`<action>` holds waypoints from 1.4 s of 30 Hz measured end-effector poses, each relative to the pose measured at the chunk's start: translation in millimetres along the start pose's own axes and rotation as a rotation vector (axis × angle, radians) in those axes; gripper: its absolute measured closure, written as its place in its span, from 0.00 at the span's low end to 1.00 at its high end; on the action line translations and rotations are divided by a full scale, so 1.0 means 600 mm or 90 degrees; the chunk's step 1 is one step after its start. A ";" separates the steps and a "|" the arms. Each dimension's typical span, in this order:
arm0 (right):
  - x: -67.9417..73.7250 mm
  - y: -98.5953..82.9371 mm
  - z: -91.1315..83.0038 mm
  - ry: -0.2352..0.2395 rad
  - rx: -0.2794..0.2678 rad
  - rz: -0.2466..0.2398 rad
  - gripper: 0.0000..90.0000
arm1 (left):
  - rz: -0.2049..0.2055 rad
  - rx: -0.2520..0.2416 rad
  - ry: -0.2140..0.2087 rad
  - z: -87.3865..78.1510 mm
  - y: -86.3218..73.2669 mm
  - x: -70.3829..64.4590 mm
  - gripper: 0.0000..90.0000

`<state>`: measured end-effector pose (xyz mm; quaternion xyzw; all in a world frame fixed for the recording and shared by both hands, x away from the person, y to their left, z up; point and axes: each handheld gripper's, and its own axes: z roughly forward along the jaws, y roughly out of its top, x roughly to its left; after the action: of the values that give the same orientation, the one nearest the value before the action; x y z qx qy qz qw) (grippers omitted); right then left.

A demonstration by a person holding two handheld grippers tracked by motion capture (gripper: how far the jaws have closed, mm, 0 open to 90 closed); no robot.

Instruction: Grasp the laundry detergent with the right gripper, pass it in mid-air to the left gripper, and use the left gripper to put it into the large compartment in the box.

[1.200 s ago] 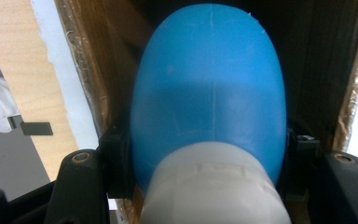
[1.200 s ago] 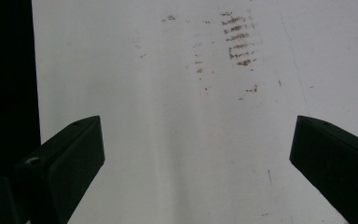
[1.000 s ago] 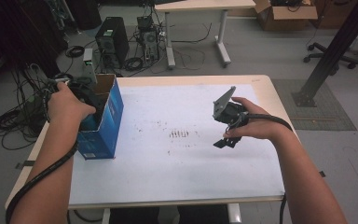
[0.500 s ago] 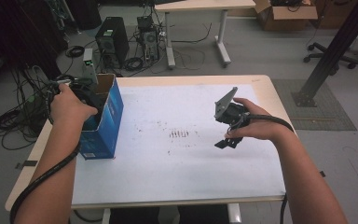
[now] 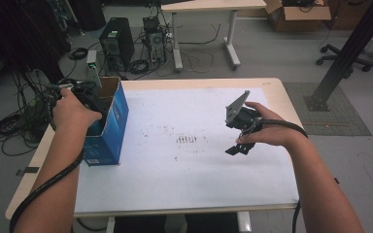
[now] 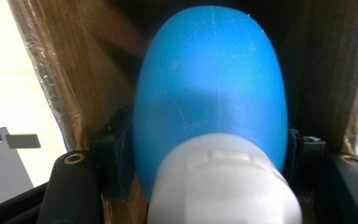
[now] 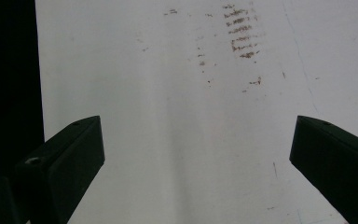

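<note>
Left gripper (image 5: 85, 97): down in the blue box (image 5: 108, 127) at 9 o'clock on the tabletop (image 5: 184, 179), clamped on a blue bottle (image 6: 209, 88), white cap (image 6: 223, 184) nearest.
Box writing: too small to read.
Right gripper (image 7: 198, 158): jaws wide over smudged white tabletop.

The table (image 5: 272, 90) had a light wooden top with rounded corners. A big white sheet (image 5: 194, 179) covered most of it and left only the wooden edges free. Small dark marks (image 5: 187, 139) were in the middle of the sheet. A blue cardboard box (image 5: 109, 131) stood open at the left side.
</note>
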<state>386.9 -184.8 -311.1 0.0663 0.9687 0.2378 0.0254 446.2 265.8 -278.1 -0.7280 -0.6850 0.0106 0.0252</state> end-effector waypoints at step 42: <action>0.008 -0.010 -0.009 -0.005 -0.014 -0.008 0.03 | 0.041 -0.034 0.040 -0.091 -0.031 -0.032 0.16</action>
<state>381.2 -191.8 -309.2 0.0611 0.9663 0.2480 0.0310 429.3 246.6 -223.0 -0.7501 -0.6601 -0.0296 0.0273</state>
